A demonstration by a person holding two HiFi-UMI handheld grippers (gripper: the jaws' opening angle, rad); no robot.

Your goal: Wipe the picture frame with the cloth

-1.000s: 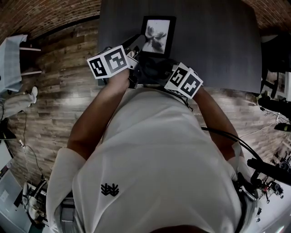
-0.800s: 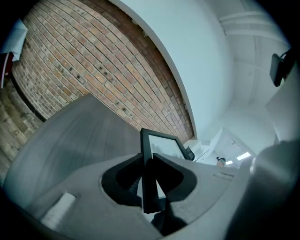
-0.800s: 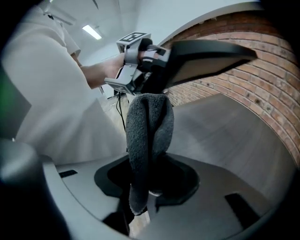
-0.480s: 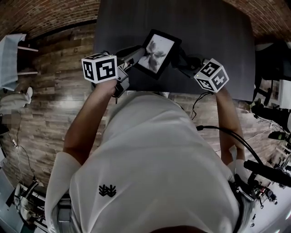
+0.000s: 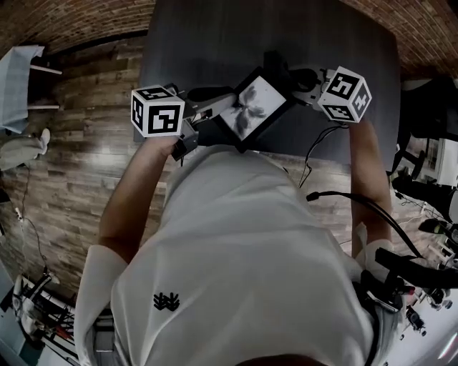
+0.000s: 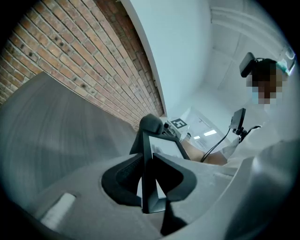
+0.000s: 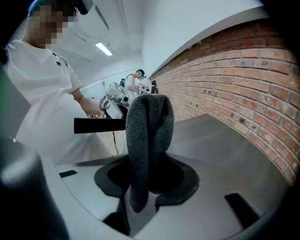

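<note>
Wood-plank floor point(image 5: 79, 164), far left of the head view, with brick wall point(image 5: 86, 21) above it.

Dark grey table point(image 5: 207, 36), matt top, filling the upper middle.

Left gripper point(image 5: 223, 101): held in the person's left hand. Its own view shows the jaws point(image 6: 149, 180) drawn to a narrow gap and clamped on the picture frame's dark edge, one pad on each face.

Picture frame point(image 5: 252, 109): black border, pale print with a dark flower-like motif. It is carried tilted, corner-up, over the table's near edge, between the two grippers. From the left gripper view it stands edge-on point(image 6: 165, 149).

Cloth point(image 5: 274, 63): grey, nubbly, folded into a thick wad. It is pressed against the frame's upper corner, and shows in the left gripper view as a dark lump capping the frame's top point(image 6: 151, 124).

Right gripper point(image 5: 292, 75): held in the person's right hand. Its own view shows the jaws point(image 7: 146, 177) closed on the cloth point(image 7: 147, 136), which bulges above the pads. The frame lies beside the cloth as a dark bar point(image 7: 96, 125), meeting its left side.

Black cable point(image 5: 315, 154): hangs below the right gripper, past the table edge.
</note>
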